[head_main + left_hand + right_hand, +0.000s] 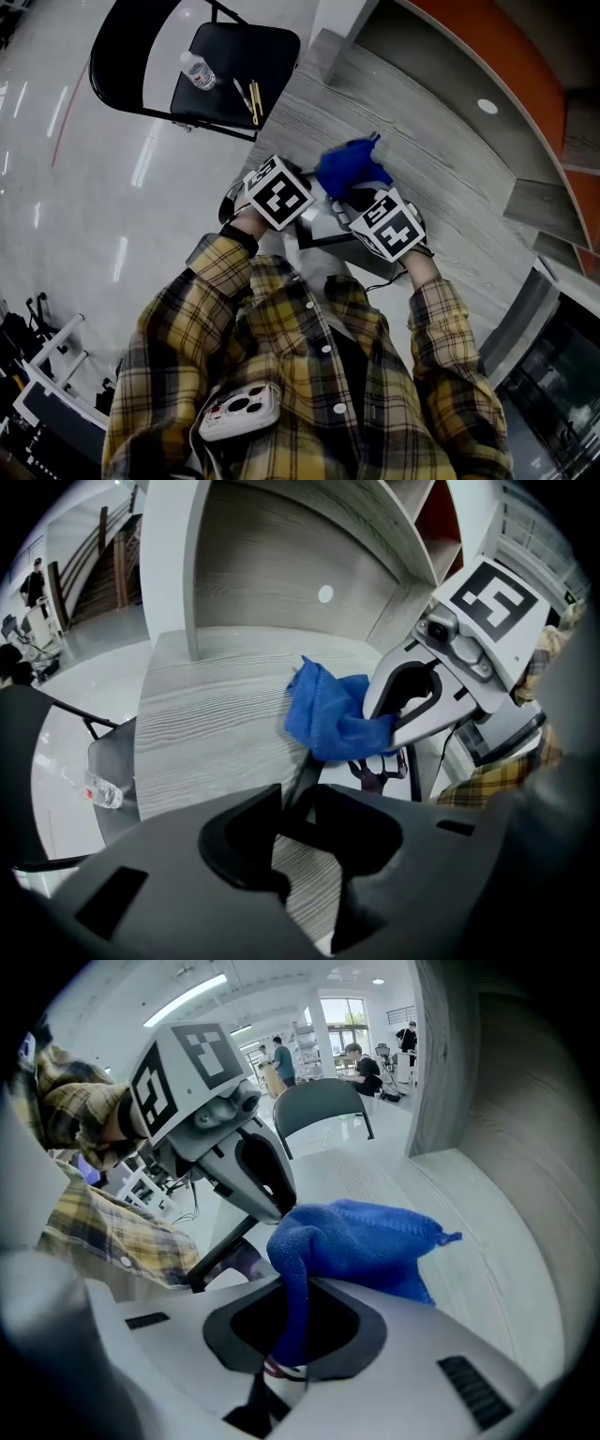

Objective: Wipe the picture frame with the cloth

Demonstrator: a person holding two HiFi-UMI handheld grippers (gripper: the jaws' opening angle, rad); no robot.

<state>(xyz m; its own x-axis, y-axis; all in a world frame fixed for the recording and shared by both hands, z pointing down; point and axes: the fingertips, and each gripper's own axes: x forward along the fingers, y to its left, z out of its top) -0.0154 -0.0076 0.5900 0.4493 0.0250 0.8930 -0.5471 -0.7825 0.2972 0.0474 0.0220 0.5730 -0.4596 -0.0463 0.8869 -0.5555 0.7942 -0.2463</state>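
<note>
A blue cloth (349,167) hangs bunched over the top of a black-edged picture frame (319,239), which stands on the grey wood table (450,187) between my two grippers. My right gripper (361,202) is shut on the cloth; in the right gripper view a fold of the cloth (361,1241) runs down into the jaws of the right gripper (286,1335). My left gripper (298,808) grips the frame's thin black edge (302,775) from the left side. In the left gripper view the cloth (328,719) lies against that edge, under the right gripper's white body. Most of the frame's face is hidden.
A black folding chair (234,70) stands beyond the table's left end, with a water bottle (198,71) and pens (254,101) on its seat. A curved grey panel with a white disc (487,106) rises behind the table. A phone (240,411) sits on the person's plaid shirt.
</note>
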